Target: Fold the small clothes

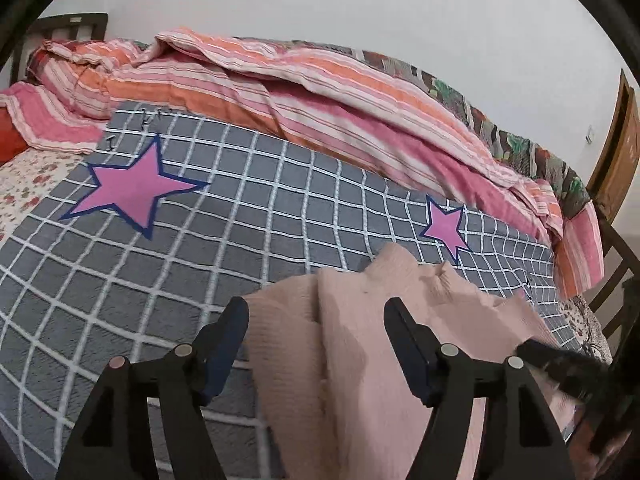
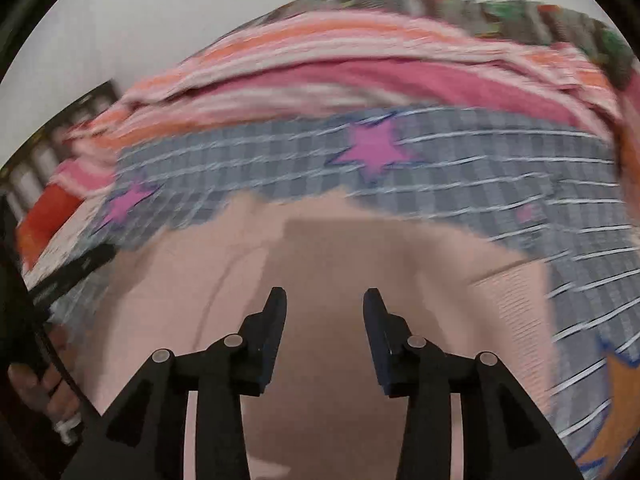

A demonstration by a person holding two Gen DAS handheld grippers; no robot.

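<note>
Both my tools, left [image 1: 316, 328] and right [image 2: 325, 320], gape wide, holding nothing. Pink garment [image 1: 360, 340] lies rumpled on the bed [image 1: 120, 280]; folding barely begun, I judge.

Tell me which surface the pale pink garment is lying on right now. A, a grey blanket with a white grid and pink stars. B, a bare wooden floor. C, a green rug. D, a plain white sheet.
A: the pale pink garment lies on the grey blanket, whose white grid lines and pink stars show all around it, with the striped quilt bunched behind.
</note>
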